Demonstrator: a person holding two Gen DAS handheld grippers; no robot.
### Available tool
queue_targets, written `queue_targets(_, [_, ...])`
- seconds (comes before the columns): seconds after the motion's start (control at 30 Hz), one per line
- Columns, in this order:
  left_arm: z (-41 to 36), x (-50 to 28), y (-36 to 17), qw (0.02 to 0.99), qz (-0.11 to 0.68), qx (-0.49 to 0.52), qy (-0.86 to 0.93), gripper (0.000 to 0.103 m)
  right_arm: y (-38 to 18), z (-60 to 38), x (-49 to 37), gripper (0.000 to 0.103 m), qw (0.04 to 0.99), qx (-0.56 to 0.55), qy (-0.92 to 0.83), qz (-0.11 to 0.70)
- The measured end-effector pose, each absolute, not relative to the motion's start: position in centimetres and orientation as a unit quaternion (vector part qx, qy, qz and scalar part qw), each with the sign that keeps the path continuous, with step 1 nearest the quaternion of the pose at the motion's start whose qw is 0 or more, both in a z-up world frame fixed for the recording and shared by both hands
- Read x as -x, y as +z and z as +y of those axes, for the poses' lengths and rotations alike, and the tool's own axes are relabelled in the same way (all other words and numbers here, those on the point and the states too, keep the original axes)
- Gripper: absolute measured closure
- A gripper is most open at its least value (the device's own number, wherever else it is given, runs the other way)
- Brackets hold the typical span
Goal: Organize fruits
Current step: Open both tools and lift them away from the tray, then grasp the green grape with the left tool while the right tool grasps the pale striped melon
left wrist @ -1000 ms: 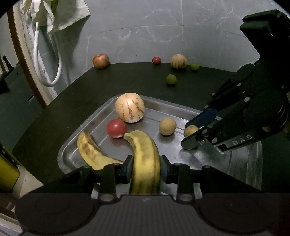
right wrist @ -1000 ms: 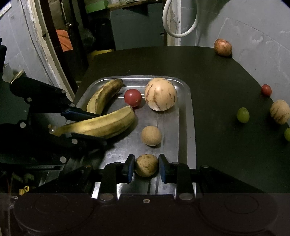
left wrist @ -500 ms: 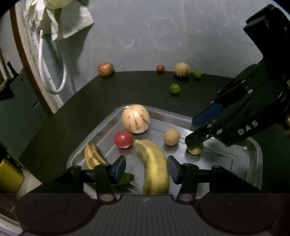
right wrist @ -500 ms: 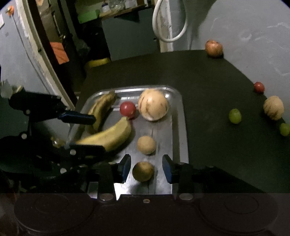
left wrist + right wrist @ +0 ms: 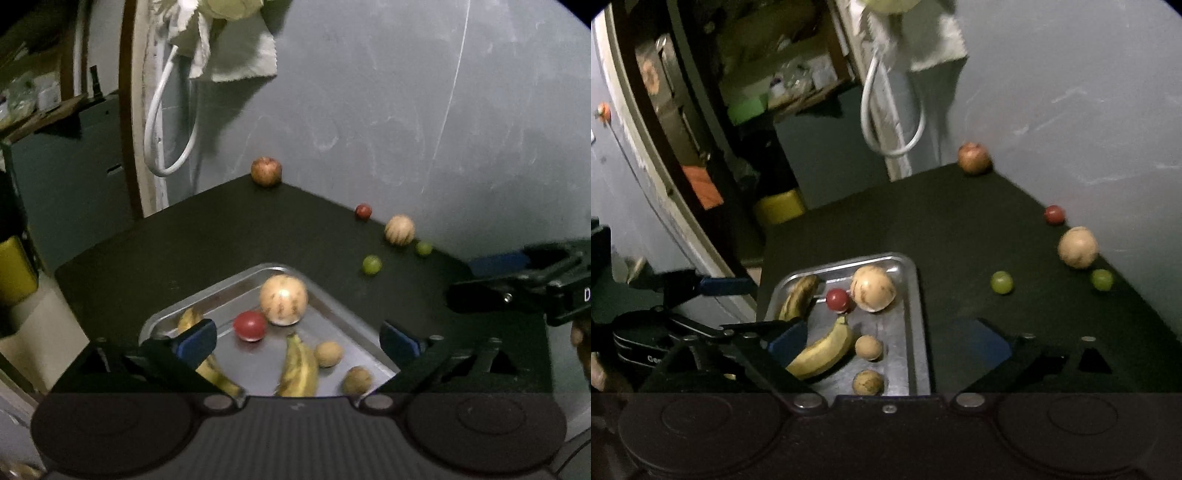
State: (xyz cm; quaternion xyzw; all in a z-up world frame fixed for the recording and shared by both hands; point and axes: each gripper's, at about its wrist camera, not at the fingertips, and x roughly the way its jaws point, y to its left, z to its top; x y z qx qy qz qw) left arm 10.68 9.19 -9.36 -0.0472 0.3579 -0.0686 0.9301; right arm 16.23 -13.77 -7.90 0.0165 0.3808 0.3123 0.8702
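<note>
Fruits [image 5: 283, 300] half-hidden in tray [image 5: 912, 295] — both tongs [image 5: 295, 338] [image 5: 890, 341] opening, empty.

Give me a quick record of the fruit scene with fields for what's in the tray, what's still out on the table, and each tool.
tray: two bananas, red fruit, striped melon, two small brown fruits
table: apple, small red fruit, second melon, two green fruits
left tool: jaws opening, nothing between them
right tool: jaws opening, nothing between them
</note>
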Motion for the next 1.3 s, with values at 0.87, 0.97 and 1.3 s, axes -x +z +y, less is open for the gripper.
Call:
queue_targets(0.87, [-1.2, -9.3, -5.4, 0.935, 0.345, 0.031, -0.076, 0.002, -4.9, -28.0, -11.1, 0.001, 0.918, -0.061, 0.223, 0.324])
queue_targets(0.97, [-1.6, -9.8, -5.1, 0.935, 0.343, 0.026, -0.080, 0.002, -4.8, -28.0, -11.2, 0.001, 0.918, -0.061, 0.221, 0.323])
queue_targets(1.3, [-2.2, -13.1, -6.5, 0.931, 0.352, -0.001, -0.101, 0.002, -5.4, -27.2, -13.3, 0.001, 0.917, -0.059, 0.208, 0.334])
